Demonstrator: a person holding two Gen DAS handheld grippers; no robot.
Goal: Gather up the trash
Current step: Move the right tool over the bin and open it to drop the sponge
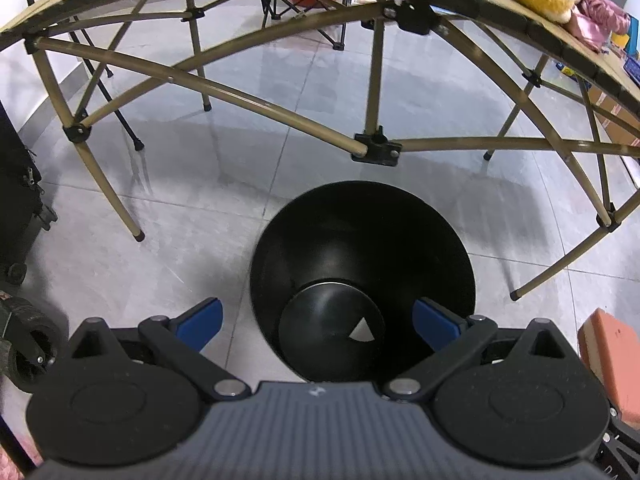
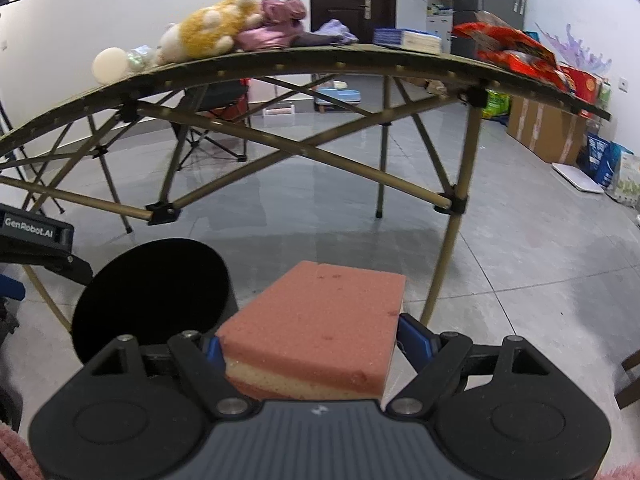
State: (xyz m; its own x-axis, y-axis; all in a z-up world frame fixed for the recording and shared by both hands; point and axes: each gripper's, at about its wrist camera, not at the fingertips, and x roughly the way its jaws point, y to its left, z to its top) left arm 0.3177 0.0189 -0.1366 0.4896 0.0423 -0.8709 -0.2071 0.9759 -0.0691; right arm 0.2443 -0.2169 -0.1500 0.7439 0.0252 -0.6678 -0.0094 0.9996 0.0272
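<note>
Gripping a pink sponge (image 2: 316, 332) across its width, my right gripper (image 2: 310, 354) has its jaws pressed on both sides, just right of the black bin (image 2: 154, 300) on the floor. My left gripper (image 1: 318, 322) hangs over the bin's mouth, jaws wide and empty.
</note>
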